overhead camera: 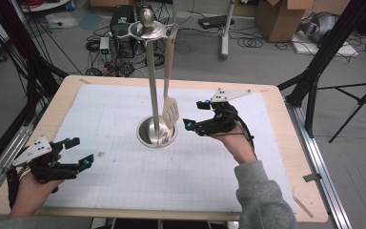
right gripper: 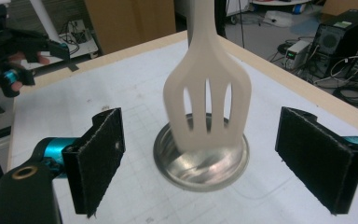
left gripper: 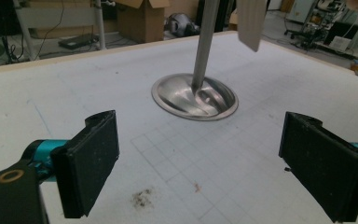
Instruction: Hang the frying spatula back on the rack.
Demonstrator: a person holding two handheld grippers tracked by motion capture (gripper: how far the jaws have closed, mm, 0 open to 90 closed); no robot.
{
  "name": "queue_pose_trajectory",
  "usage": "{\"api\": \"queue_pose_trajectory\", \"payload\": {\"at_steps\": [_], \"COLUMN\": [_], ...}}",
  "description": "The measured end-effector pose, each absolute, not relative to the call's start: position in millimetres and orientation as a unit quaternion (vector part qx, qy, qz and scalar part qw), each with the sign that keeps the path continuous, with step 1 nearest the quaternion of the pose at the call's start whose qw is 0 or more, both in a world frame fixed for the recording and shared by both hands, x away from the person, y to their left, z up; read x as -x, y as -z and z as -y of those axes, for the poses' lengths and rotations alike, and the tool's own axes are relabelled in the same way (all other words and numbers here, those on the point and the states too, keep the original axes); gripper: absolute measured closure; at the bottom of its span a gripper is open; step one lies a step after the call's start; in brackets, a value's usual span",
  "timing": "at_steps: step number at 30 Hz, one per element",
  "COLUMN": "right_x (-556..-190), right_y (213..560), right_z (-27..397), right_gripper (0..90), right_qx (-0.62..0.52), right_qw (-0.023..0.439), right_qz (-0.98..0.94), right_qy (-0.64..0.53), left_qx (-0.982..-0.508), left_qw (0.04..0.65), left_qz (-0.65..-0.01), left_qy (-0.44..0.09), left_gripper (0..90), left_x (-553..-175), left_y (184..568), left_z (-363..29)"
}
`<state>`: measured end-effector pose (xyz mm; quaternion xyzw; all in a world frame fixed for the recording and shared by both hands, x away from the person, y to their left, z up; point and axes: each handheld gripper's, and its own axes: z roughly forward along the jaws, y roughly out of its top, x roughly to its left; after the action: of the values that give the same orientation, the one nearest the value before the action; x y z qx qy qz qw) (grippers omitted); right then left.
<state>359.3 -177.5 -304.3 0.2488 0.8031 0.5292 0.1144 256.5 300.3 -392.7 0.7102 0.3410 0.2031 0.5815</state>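
Beyond right gripper (right gripper: 200, 158) open jaws: spatula (right gripper: 208, 100) hanging.

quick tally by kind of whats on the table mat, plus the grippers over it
Utensil stand, metal, round base: 1
Slotted spatula, pale, hanging from the stand: 1
Grippers: 2, the left gripper and the right gripper, both with jaws open and nothing between them
Total: 4
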Motion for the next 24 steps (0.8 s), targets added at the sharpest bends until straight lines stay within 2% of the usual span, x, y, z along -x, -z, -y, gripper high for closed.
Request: {"api": "queue_pose_trajectory", "payload": {"at_steps": [24], "right_x": [-331.9], "right_y": [329.1], "right_z": [225.6], "right_gripper": [14.6], "right_qx": [-0.290], "right_qw": [0.122], "right_qz": [-0.784], "right_qy": [-0.536], "left_qx": [-0.699], "left_qw": [0.598], "left_qz": [-0.336], "left_qy": [-0.204], "left_gripper": [12.5], "left_x": [-272.3], "left_y": [392.3], "left_z": [-291.6]}}
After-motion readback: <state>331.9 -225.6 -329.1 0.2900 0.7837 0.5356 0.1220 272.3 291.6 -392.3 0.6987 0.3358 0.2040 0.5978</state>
